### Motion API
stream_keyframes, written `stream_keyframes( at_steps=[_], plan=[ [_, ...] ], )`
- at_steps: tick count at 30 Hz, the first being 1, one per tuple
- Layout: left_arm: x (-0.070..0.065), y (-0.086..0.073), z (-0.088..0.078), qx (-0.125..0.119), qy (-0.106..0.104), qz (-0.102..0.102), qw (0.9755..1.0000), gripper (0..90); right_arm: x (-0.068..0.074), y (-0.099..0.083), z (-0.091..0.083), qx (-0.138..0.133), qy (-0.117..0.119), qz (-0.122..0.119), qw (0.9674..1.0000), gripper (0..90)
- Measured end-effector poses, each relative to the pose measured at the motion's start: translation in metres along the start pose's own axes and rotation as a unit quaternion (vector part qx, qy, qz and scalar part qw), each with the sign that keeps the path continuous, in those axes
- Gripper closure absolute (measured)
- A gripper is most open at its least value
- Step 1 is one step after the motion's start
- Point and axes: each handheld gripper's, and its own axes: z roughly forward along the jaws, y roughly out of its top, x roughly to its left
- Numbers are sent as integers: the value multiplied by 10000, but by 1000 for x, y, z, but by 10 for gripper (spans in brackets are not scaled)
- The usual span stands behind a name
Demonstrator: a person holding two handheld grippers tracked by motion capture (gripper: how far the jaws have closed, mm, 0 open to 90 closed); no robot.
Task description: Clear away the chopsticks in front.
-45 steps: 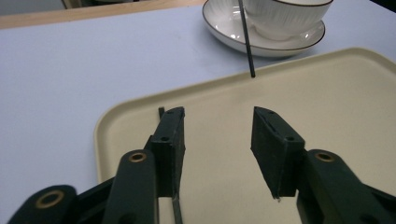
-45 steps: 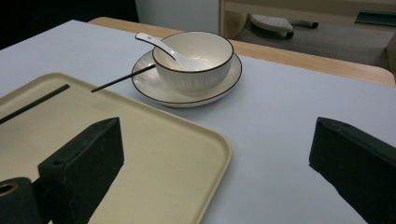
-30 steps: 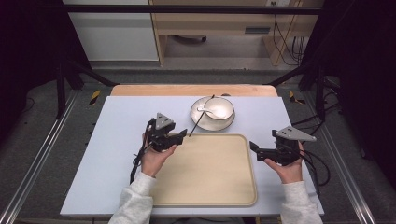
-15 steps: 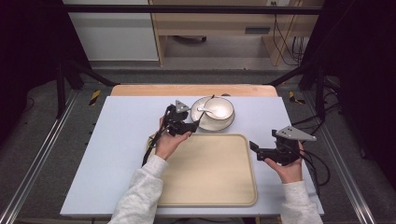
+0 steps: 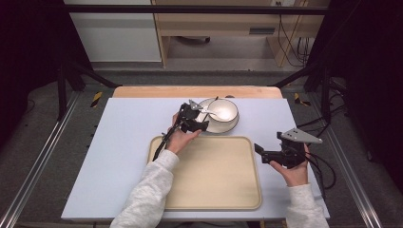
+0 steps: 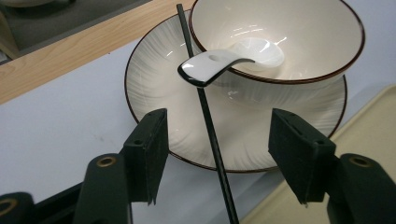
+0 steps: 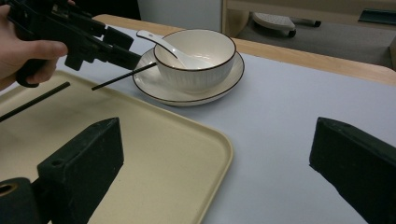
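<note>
The left gripper (image 5: 202, 124) has swung over from the near-left corner of the tray (image 5: 209, 199) to the plate (image 5: 223, 127) within the last second, and it now sits right at the plate's near edge. Its jaws have just been opening, and in the left gripper view they stand wide apart with the black chopstick (image 6: 208, 126) running up between them, untouched by either pad. So nothing is held yet; the hand looks set up for a pick.

The chopstick lies slantwise across the plate's rim, its far end up beside the bowl (image 6: 280, 37) and its near end sticking out over the table toward the tray. The white spoon (image 6: 219, 63) rests in the bowl with its handle hanging over the rim, right above the chopstick. The bowl stands on the plate, just beyond the tray's far edge.

The right gripper (image 5: 261, 153) has not budged: it waits at the tray's right edge, jaws wide open and empty, pointed toward the tray.

My guess is the chopstick is next, to be closed on and lifted. The spoon handle overhead is close, so a careless lift could knock it.
</note>
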Motion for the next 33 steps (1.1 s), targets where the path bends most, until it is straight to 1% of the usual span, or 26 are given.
stream_keyframes(
  at_steps=[1,2,3,6,8,10,11,12,13,16,18,21,23,25,27,29,31,33],
  plan=[
    [1,0,2,71,14,33,10000,406,0,0,0,-5,12,5,10000,34],
    [2,0,5,85,24,8,10000,411,0,0,0,-3,8,0,10000,34],
    [3,0,7,141,58,36,9999,423,0,0,1,7,5,-9,10000,34],
    [5,0,13,196,83,-21,9998,446,0,0,2,25,17,-24,10000,34],
    [4,1,15,179,108,-37,9998,489,0,0,1,21,22,-13,10000,34],
    [4,1,17,175,74,-46,9998,525,0,0,1,15,24,-3,10000,34],
    [4,2,18,184,75,-16,9998,556,0,0,1,10,29,7,10000,35],
    [3,2,20,195,55,-18,9998,566,0,0,1,2,28,5,10000,35],
    [3,1,21,191,31,-39,9998,594,0,0,1,8,32,-2,10000,35],
    [2,0,26,235,21,-92,9997,656,1,0,1,20,29,-4,10000,35],
    [2,-2,28,298,73,-94,9995,697,0,0,2,23,31,-18,10000,35],
    [3,-2,30,282,52,-103,9995,747,0,0,1,27,34,-10,10000,35],
    [1,-2,30,265,97,-51,9996,771,1,-1,2,37,46,-14,10000,35],
    [0,-2,30,255,97,-81,9996,806,1,-1,2,46,43,-16,10000,35],
    [-1,-2,30,271,161,-75,9995,825,1,-1,2,58,34,-13,10000,35],
    [0,-3,29,272,212,-97,9994,838,1,-1,2,36,43,-15,10000,35],
    [1,-3,29,276,257,-165,9992,853,1,-1,2,41,43,-23,10000,35],
    [2,-3,27,271,225,-202,9992,855,1,-1,2,44,37,-31,10000,35]
  ],
)
